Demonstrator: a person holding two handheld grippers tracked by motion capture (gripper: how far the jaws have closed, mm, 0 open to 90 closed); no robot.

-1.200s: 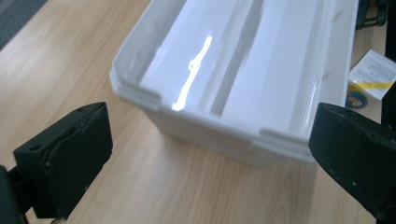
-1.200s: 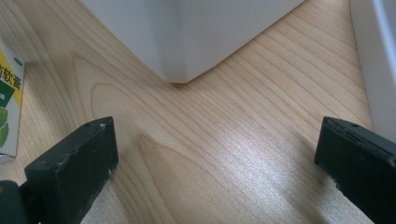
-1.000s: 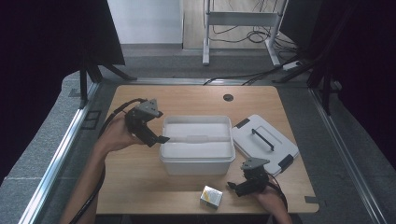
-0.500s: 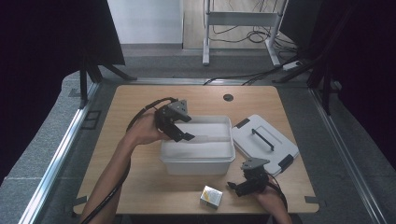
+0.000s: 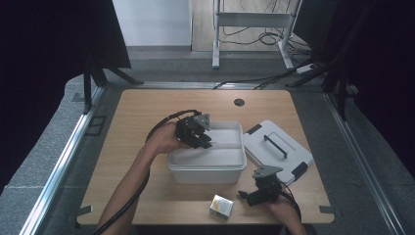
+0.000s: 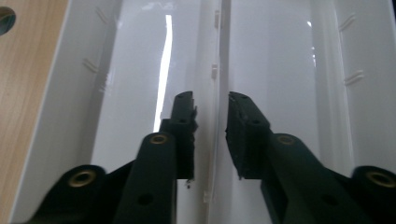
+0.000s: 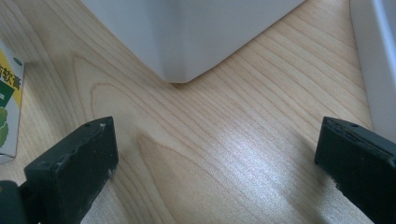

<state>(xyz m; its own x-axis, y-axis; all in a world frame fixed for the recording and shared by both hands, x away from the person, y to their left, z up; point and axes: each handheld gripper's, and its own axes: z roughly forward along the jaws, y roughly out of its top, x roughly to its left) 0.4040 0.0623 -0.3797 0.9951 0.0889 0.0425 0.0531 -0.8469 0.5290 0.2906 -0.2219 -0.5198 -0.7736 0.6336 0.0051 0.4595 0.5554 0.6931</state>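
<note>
Bin [image 5: 208,164]: smooth white plastic, rectangular, thin divider [image 6: 219,70] inside.
Left gripper [image 6: 210,105]: jaws just closing astride divider, narrow gap.
Right gripper [image 7: 215,140]: jaws wide apart over wood-grain table [image 7: 224,121].

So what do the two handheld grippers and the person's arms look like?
Both grippers are black. The left gripper and the right gripper each carry a grey three-cornered plate on top and trail a black cable. In the left gripper view the jaws are angular black bars with brass-coloured rivets and worn, ridged pads. The forearms are bare, with no sleeves in view.
</note>
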